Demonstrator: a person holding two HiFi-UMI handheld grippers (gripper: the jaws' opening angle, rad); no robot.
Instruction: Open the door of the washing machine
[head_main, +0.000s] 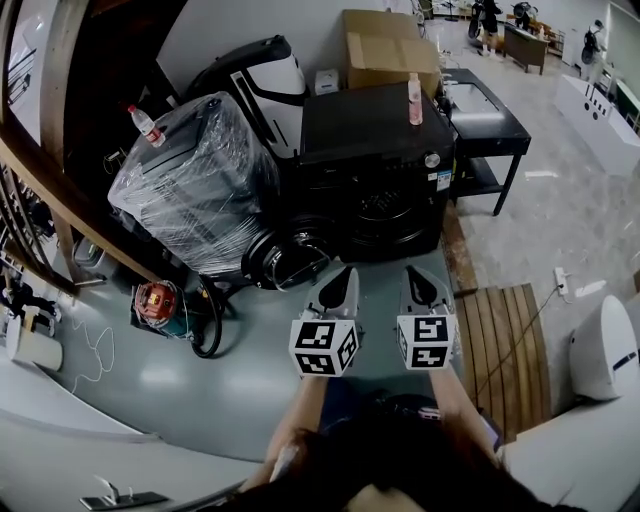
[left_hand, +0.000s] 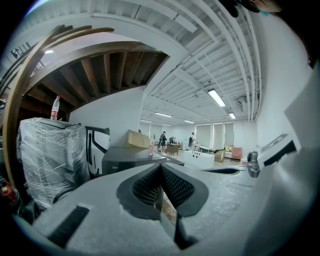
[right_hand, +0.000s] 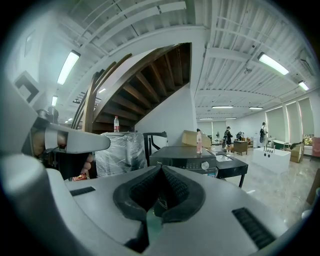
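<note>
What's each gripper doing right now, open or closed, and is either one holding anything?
Left gripper: closed, holding nothing.
Right gripper: closed, holding nothing.

I see a glossy grey floor (head_main: 200, 390). On it stand the washing machine (head_main: 375, 170) at twelve o'clock, a plastic-wrapped unit (head_main: 190, 185) at ten and a black table (head_main: 480, 125) at one. A slatted wooden board (head_main: 505, 350) lies at four, and a small red item (head_main: 156, 300), perhaps a tool, at nine.
</note>
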